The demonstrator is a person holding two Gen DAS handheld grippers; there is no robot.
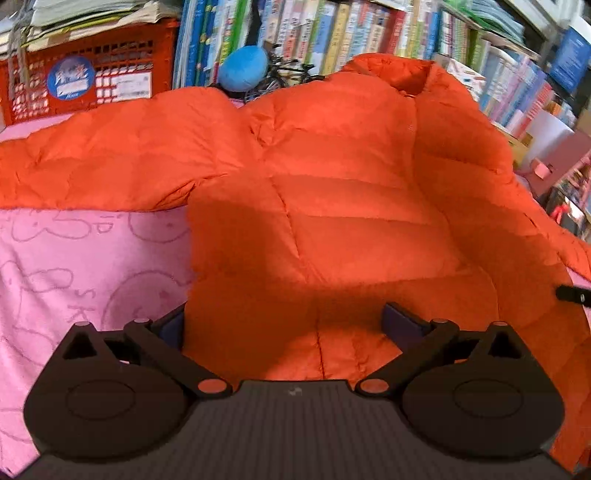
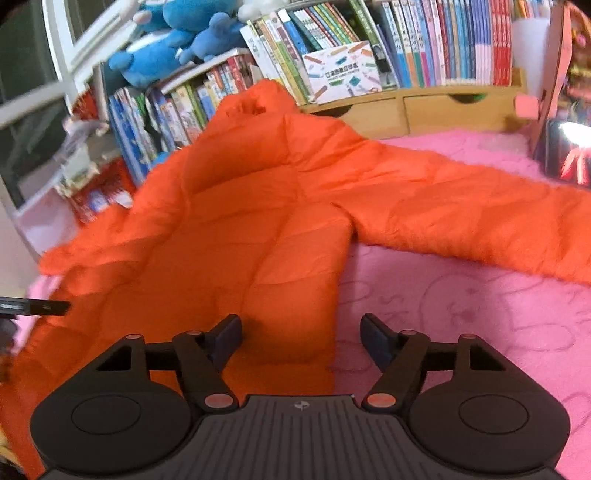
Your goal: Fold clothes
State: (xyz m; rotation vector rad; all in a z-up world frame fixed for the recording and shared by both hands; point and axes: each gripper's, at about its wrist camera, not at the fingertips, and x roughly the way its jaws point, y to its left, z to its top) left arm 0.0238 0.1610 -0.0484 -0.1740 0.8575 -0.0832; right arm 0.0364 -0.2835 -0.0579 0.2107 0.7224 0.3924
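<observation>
Currently, an orange padded jacket [image 1: 332, 192] lies spread flat on a pink blanket [image 1: 85, 266] printed with faint outline figures. Its collar [image 1: 410, 77] points toward the bookshelves [image 2: 424, 48] at the far edge, and its hem lies nearest both cameras. One sleeve [image 2: 461, 210] extends sideways across the blanket in the right wrist view; the other sleeve [image 1: 103, 158] extends the opposite way in the left wrist view.

The left gripper [image 1: 291, 325] is positioned over the hem at one lower corner of the jacket. Its jaws stand spread wide, one finger at the jacket's side edge and the other over the fabric. No pad presses on the cloth.

The right gripper [image 2: 301, 336] is positioned at the opposite lower corner. Its jaws are partly open, with the jacket's side edge between them: one finger [image 2: 229, 332] over the fabric, the other over the blanket. Whether the pads touch the fabric cannot be told.

A red crate [image 1: 92, 74] holding papers stands behind the blanket. Blue soft toys [image 2: 173, 33] sit on the shelves.
</observation>
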